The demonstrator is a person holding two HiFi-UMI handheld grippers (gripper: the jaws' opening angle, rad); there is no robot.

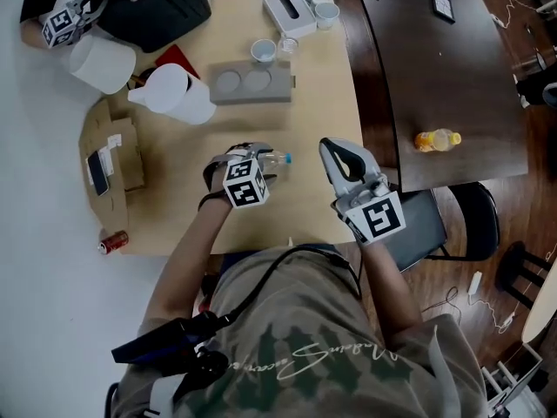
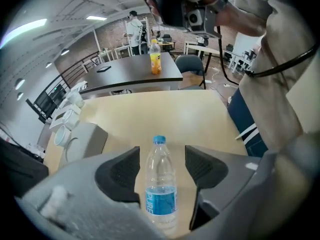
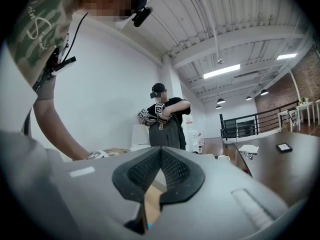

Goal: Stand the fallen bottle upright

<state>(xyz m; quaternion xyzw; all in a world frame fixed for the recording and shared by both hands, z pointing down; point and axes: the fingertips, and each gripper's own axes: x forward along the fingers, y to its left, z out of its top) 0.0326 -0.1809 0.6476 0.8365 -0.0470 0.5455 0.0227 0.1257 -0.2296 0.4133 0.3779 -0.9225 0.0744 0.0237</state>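
**A:** Where was the bottle (image 2: 160,184)?

**B:** It lay on its side on the tan surface (image 2: 165,114), right between the jaws of the left hand-held gripper (image 2: 162,156). Its blue cap (image 2: 159,140) pointed away from that gripper.

**A:** Was it clamped?

**B:** No. The jaws stood apart, with a gap between each pad and the clear plastic, narrower on one side.

**A:** And the right hand-held gripper (image 3: 160,151)?

**B:** Its jaws were together at the tips, with nothing between them. It sat beyond the bottle's cap end, near the left hand-held gripper but not touching it or the bottle.
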